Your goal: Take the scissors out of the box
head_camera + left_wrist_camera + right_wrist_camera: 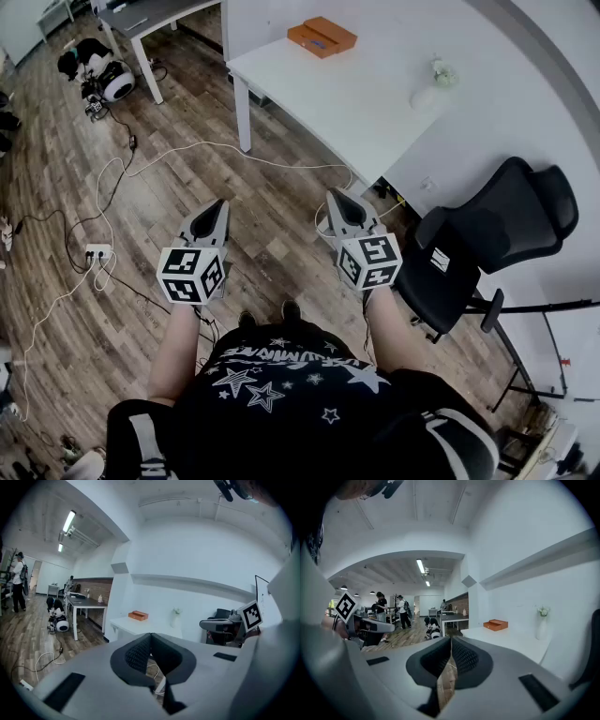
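Observation:
An orange box lies flat at the far end of the white table, well ahead of both grippers. No scissors show in any view. I stand on the wooden floor short of the table. My left gripper hangs over the floor with its jaws shut and nothing between them. Beside it, my right gripper is shut and empty too, near the table's front corner. The box shows small and far off in the left gripper view beyond the gripper, and the box likewise beyond the right gripper.
A small white vase with flowers stands on the table's right side. A black office chair is close on my right. Cables and a power strip lie on the floor to the left. A dark desk stands far left. People stand down the room.

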{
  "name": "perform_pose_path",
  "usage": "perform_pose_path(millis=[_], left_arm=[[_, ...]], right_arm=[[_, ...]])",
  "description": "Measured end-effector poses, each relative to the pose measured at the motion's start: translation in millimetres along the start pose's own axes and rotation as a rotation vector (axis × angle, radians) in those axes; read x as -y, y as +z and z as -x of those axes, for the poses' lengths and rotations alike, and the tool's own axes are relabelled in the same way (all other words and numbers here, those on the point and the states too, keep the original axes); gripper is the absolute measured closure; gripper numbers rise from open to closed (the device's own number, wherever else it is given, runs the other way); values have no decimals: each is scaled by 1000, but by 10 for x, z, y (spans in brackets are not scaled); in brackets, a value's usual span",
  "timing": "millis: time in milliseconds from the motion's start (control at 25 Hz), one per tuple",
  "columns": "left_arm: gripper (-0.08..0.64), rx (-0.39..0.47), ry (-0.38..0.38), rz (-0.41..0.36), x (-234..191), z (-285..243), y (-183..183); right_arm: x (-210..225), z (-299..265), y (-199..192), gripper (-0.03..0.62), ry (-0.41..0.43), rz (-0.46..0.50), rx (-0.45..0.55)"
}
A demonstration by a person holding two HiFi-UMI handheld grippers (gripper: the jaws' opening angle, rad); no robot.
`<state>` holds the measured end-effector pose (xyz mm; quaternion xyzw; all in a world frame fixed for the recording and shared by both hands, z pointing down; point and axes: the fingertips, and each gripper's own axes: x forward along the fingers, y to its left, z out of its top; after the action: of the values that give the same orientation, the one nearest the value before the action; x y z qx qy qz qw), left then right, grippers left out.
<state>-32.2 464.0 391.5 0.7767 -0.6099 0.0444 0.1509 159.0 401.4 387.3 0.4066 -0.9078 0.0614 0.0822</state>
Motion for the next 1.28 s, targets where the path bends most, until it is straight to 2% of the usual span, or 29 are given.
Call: perform_pose_path(millis=[760, 1000, 1280], left_arm=[[545, -51, 4, -19, -146, -136, -49], [545, -43, 18, -13, -493, 47, -41], [545, -50, 8, 13, -912, 203, -151]], right_arm=[[84, -150, -98, 545, -13, -38, 7], [-157, -332, -175, 545, -27, -58, 11], [-491, -504, -215, 545, -50, -33, 14]])
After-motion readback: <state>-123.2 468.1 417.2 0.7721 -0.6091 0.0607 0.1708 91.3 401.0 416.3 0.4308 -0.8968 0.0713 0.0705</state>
